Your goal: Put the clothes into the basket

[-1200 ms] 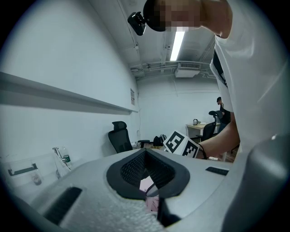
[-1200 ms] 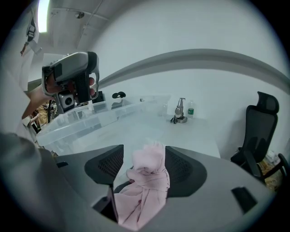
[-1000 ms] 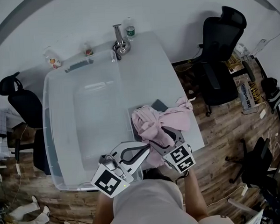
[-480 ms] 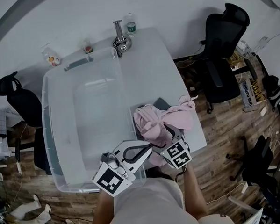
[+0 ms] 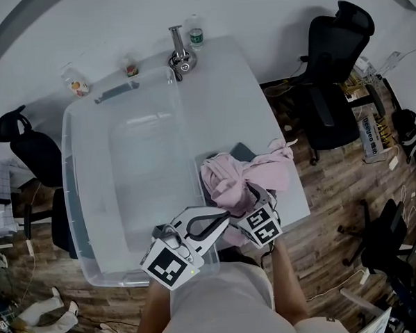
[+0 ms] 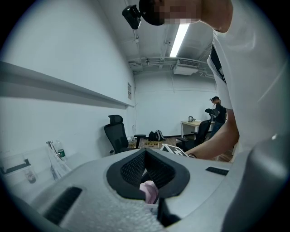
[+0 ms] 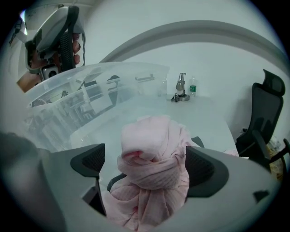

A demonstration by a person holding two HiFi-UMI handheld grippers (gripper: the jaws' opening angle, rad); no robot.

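A bunched pink garment point(image 5: 230, 182) lies on the white table point(image 5: 218, 92), just right of the clear plastic basket point(image 5: 74, 204). My right gripper point(image 5: 241, 199) is around its near end. In the right gripper view the knotted pink garment point(image 7: 152, 167) fills the space between the jaws of the right gripper point(image 7: 145, 165). The jaws are opening; a gap shows at the left pad point(image 7: 88, 163). My left gripper point(image 5: 219, 216) hangs over the basket's near right corner with its tips against the garment. The left gripper point(image 6: 145, 152) is shut, and a bit of pink shows through its loop.
The basket holds nothing that I can see. A dark flat item point(image 5: 241, 152) lies partly under the garment. A bottle point(image 5: 196, 36), a metal stand point(image 5: 180, 59) and small jars point(image 5: 75, 84) line the table's far edge. Black office chairs point(image 5: 331, 58) point(image 5: 26, 144) stand on both sides.
The right gripper's jaws have spread apart around the pink garment, and it has drawn slightly toward me. The left gripper has stayed shut in nearly the same place.
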